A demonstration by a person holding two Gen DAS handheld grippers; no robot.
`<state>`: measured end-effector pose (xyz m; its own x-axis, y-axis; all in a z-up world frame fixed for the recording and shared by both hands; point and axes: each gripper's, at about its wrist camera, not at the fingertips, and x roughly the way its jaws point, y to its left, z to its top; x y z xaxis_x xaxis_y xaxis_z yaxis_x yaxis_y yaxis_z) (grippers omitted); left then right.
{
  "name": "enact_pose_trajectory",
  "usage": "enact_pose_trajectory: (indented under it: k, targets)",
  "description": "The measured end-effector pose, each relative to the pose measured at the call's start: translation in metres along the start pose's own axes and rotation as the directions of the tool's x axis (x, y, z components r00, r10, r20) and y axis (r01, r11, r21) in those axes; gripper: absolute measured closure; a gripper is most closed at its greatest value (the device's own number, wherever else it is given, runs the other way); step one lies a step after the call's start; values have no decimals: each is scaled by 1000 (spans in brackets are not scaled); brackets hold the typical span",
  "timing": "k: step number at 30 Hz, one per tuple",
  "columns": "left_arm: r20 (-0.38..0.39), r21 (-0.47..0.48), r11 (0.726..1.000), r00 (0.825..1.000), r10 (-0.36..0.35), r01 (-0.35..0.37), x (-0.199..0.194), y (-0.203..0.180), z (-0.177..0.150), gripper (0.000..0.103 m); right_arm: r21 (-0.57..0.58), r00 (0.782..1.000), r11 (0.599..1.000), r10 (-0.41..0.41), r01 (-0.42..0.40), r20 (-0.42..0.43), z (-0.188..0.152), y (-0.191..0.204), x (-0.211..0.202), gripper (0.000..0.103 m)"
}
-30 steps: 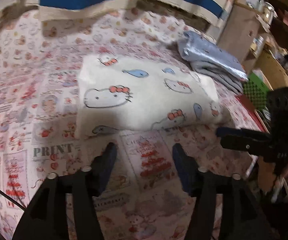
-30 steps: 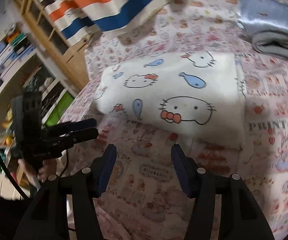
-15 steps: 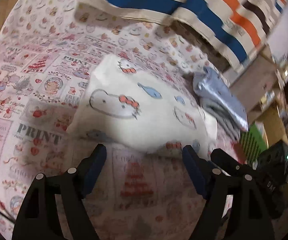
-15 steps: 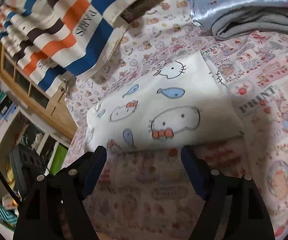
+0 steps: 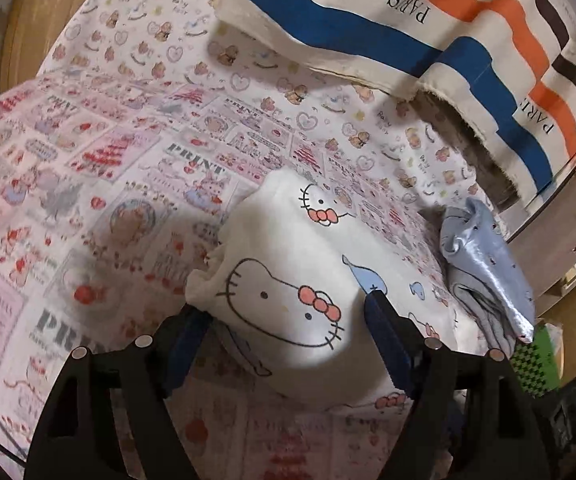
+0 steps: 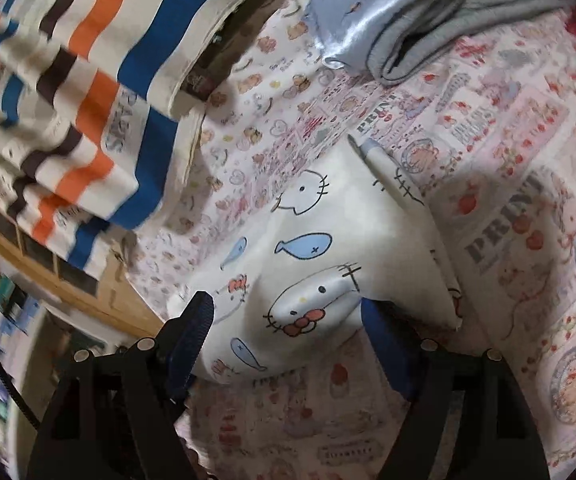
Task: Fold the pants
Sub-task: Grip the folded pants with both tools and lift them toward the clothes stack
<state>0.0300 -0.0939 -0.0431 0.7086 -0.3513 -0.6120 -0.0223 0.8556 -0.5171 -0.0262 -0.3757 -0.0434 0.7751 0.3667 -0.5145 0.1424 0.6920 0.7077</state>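
The white fleece pants point(image 5: 300, 280) with cat faces and blue fish lie folded into a thick rectangle on the patterned bed sheet point(image 5: 107, 168). They also show in the right wrist view point(image 6: 328, 248). My left gripper point(image 5: 288, 320) is open, its jaws straddling the near left corner of the fold. My right gripper point(image 6: 283, 316) is open, its jaws straddling the near edge at the other end. Neither is closed on the cloth.
A folded pile of light blue satin and grey clothes point(image 5: 488, 276) lies beside the pants; it also shows in the right wrist view point(image 6: 416, 12). A striped blue, orange and brown blanket point(image 5: 428, 28) lies across the far side. Wooden shelves point(image 6: 47, 264) stand past the bed edge.
Both grippers have moved forward from the bare sheet up to the folded pants, opened wider, and now straddle its near edge. The pants have not changed shape.
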Motion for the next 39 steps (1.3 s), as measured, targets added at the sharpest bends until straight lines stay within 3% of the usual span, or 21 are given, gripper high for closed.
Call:
enact_pose_trajectory:
  k: [3, 9, 14, 15, 17, 18, 21, 22, 24, 26, 29, 33, 39]
  targets:
    - [-7, -22, 1000, 1000, -10, 9, 0, 3, 3, 26, 20, 996, 996, -85, 84, 15, 2, -4, -10, 26]
    - [-25, 23, 1000, 1000, 2, -1, 4, 3, 10, 26, -36, 987, 986, -159, 160, 32, 16, -7, -8, 25]
    - [-17, 99, 994, 999, 52, -50, 7, -2, 15, 27, -91, 992, 988, -125, 123, -15, 30, -8, 6, 24]
    - [2, 121, 989, 997, 81, -81, 7, -3, 15, 29, -100, 992, 988, -121, 118, -21, 32, -8, 9, 24]
    - [1, 158, 984, 996, 84, -84, 13, -3, 14, 64, -150, 991, 981, -127, 120, -38, 34, -4, 15, 24]
    - [-29, 170, 983, 997, 73, -68, 18, -3, 14, 72, -177, 991, 977, -130, 121, -42, 34, -2, 18, 24]
    - [-34, 200, 979, 998, 56, -48, 18, -7, 13, 84, -270, 985, 952, -163, 145, -48, 29, 8, 25, 25]
    - [-35, 218, 975, 998, 54, -45, 18, -10, 12, 87, -308, 981, 937, -187, 165, -43, 27, 12, 27, 27]
    - [-38, 250, 967, 998, 54, -43, 18, -15, 11, 89, -329, 974, 922, -225, 202, -32, 24, 14, 30, 59]
    - [-37, 288, 957, 998, 58, -45, 18, -20, 10, 91, -304, 978, 939, -191, 159, -78, 26, 8, 34, 82]
    - [-31, 326, 945, 998, 55, -42, 14, -26, 11, 92, -292, 983, 947, -163, 133, -79, 27, 6, 32, 87]
    - [33, 401, 915, 999, 30, -40, -4, -40, 13, 92, -379, 990, 918, -139, 121, -22, 26, 23, 19, 88]
    - [67, 465, 885, 997, -26, -8, -24, -65, 23, 92, -449, 993, 886, -97, 115, 63, 42, 49, -11, 88]
